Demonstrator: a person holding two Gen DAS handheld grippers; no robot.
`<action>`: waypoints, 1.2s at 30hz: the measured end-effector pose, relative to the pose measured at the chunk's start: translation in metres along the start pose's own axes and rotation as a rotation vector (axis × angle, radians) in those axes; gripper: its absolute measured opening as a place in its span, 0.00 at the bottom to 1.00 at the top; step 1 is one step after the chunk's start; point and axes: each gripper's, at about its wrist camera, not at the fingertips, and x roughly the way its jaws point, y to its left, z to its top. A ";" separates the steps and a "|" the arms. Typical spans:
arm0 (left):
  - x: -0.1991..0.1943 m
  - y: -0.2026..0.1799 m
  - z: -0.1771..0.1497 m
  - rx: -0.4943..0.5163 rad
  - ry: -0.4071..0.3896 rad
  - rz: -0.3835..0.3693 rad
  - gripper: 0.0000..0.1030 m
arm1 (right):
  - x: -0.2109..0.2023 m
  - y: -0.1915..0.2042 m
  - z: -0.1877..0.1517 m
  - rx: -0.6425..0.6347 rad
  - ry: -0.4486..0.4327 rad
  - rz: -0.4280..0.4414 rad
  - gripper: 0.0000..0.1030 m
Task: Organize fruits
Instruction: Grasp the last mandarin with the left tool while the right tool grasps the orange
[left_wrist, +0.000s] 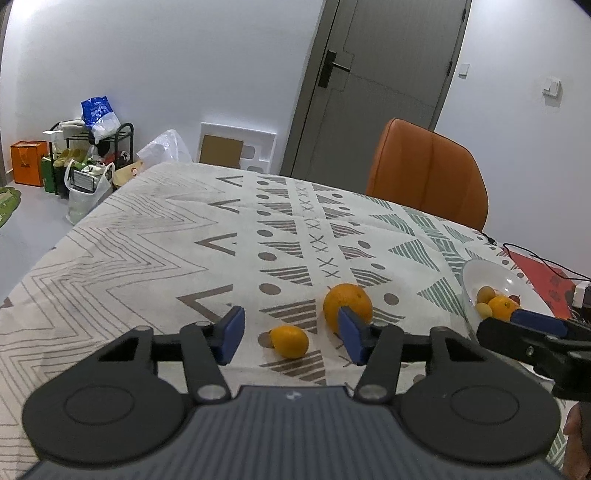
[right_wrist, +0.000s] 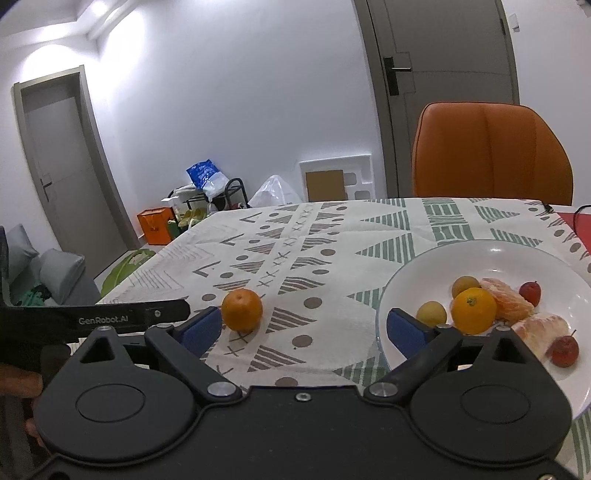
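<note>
the left claw stands partly open around the small oval orange fruit near the desk's near edge, pads not touching. centre it before squeezing gently, clear of the bigger round orange. the right claw gapes wide, empty, beside the white ceramic plate.

Your right gripper hangs over the patterned tablecloth with its jaws spread wide and nothing between them. Just past your left blue pad an orange sits alone on the cloth. Your right pad overlaps the near rim of the white bowl. Inside it you have an orange fruit, two small yellowish fruits beside it, peeled segments behind and to the right, and two little red fruits. Your other gripper's black arm juts in from the left. An orange chair stands beyond the table.
</note>
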 end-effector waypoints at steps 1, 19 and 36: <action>0.003 -0.001 -0.001 -0.001 0.004 -0.002 0.52 | 0.001 0.000 0.000 -0.002 0.003 0.000 0.90; 0.026 0.000 -0.004 -0.005 0.067 -0.001 0.21 | 0.019 -0.001 0.001 -0.013 0.029 0.012 0.90; 0.005 0.029 0.003 -0.038 0.005 0.031 0.20 | 0.044 0.020 0.004 -0.039 0.051 0.073 0.89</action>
